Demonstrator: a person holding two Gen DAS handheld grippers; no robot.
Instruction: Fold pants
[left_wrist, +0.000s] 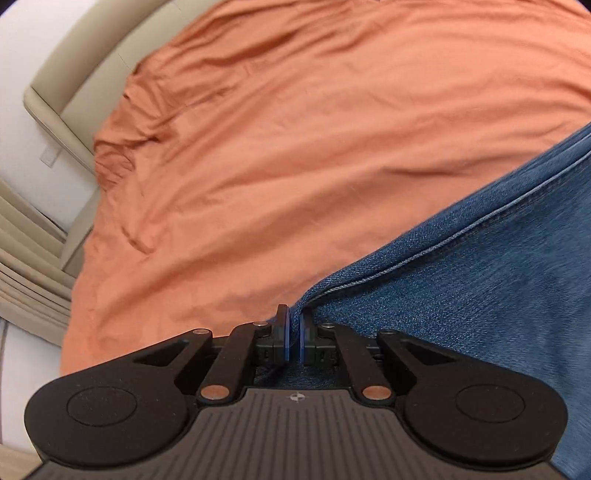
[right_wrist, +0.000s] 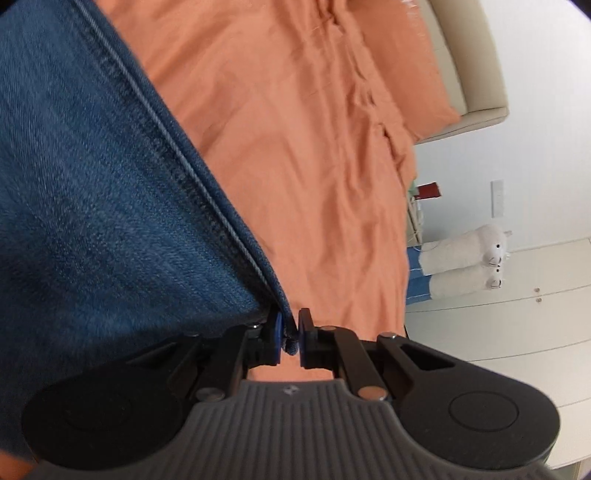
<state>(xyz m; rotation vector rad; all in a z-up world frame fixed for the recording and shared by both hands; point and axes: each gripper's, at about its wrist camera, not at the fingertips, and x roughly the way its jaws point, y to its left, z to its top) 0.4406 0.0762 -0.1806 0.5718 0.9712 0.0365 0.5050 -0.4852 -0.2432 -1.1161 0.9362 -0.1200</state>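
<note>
Left gripper (left_wrist: 294, 334): jaws nearly together, clamped on a seamed edge of the pants (left_wrist: 480, 280), with a thin fold of denim pinched between the blue pads (left_wrist: 283, 334). Right gripper (right_wrist: 290, 338): jaws likewise drawn in, clamped on a bunched, stitched edge of the same pants (right_wrist: 92, 184); a small wad of denim showed between its blue pads (right_wrist: 277, 334). Count: one pair of pants, two grippers, each with two black fingers and blue pad faces. Pants were blue denim, with visible twill weave and a raised double-stitched seam running diagonally away from each grip. The cloth lay over an orange bedsheet (left_wrist: 295, 147), spreading from the left gripper toward the sheet's right side; in the right wrist view it covered the left part of the sheet (right_wrist: 314, 147). Sheet was matte, soft, with shallow wrinkles and a rumpled border. A beige padded bed frame (left_wrist: 51, 110) edged the sheet. Two white plush toys (right_wrist: 465, 262) lay side by side beyond the sheet's right edge, against a white cabinet (right_wrist: 517, 325).
</note>
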